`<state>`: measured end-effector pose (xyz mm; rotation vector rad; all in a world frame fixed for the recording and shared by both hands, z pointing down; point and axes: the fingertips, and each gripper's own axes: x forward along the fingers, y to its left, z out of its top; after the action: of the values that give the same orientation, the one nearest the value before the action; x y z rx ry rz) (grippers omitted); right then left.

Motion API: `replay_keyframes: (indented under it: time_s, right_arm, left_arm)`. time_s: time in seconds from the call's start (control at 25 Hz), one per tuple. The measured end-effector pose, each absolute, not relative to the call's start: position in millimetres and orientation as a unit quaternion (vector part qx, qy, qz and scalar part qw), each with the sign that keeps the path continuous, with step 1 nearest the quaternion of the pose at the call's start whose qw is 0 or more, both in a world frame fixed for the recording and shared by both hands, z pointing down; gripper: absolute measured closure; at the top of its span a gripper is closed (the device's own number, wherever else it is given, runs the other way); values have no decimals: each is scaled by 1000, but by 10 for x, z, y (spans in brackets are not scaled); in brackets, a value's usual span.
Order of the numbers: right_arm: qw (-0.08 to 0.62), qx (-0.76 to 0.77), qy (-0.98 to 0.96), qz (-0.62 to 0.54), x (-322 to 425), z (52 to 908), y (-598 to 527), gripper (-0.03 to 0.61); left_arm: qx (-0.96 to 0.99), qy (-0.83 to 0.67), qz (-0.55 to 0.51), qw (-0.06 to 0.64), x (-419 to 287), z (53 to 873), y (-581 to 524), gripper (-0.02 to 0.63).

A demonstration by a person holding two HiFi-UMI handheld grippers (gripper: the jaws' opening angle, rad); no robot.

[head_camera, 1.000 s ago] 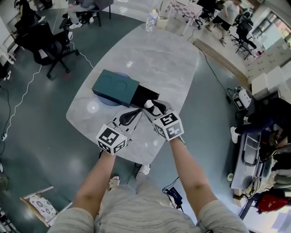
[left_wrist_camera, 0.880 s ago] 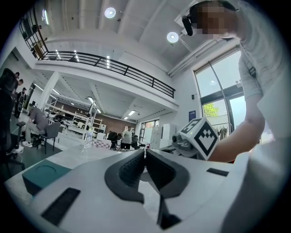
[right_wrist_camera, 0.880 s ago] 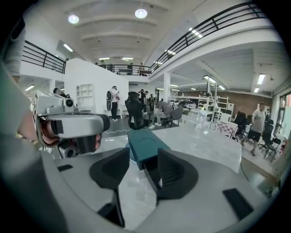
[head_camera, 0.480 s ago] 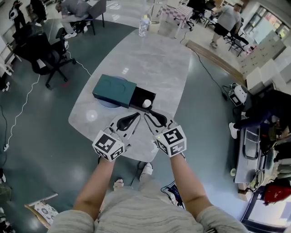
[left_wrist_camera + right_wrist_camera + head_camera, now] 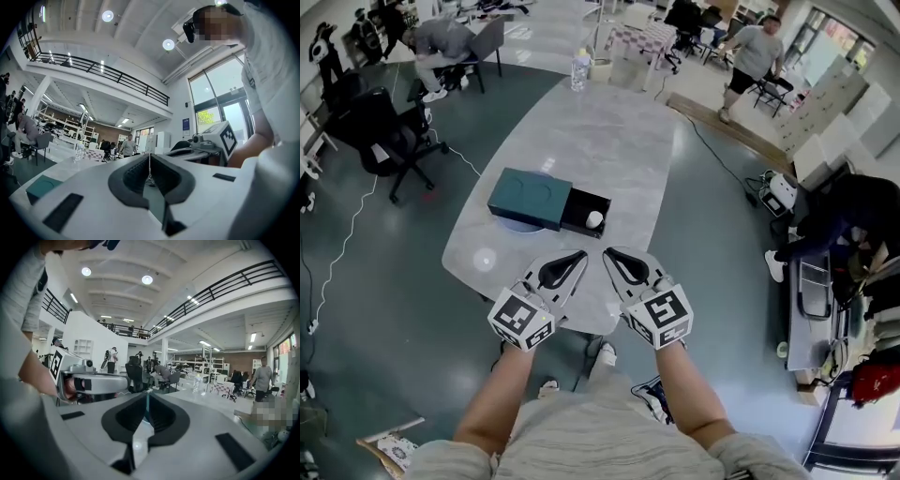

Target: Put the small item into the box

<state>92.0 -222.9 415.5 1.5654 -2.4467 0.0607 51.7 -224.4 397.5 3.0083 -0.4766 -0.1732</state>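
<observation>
A teal box [image 5: 530,199] lies on the grey marble table [image 5: 600,141] with its black drawer [image 5: 581,208] pulled out to the right. The small white item [image 5: 594,219] sits inside the drawer. Both grippers hover over the table's near edge, short of the box. My left gripper [image 5: 582,254] is shut with nothing in it, and its tips [image 5: 149,157] meet. My right gripper [image 5: 607,252] is closing, with nothing between its jaws, and its tips [image 5: 146,397] touch. The teal box [image 5: 42,186] shows low at the left of the left gripper view.
A round blue disc [image 5: 517,223] lies under the box. A water bottle [image 5: 579,67] stands at the table's far end. Black office chairs [image 5: 380,141] stand at the left, and people sit and walk in the background. Equipment and cables [image 5: 811,300] crowd the floor at the right.
Both grippers drew back from the box toward the near table edge. The right gripper left the white item in the drawer, and its jaws came together.
</observation>
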Motion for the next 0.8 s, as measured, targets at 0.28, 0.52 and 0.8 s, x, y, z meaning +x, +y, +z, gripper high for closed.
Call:
replay_keyframes:
  time_s: [0.28, 0.52, 0.8]
  right_arm:
    - [89, 543, -835, 16, 851, 3946, -1958, 557]
    - [71, 543, -837, 22, 798, 3879, -1783, 560]
    - [75, 545, -835, 22, 767, 3849, -1644, 560]
  left_arm:
    - [984, -152, -70, 59, 405, 3873, -2016, 592]
    - [986, -141, -63, 55, 392, 3884, -1849, 592]
    - [987, -136, -59, 54, 388, 3869, -1743, 592]
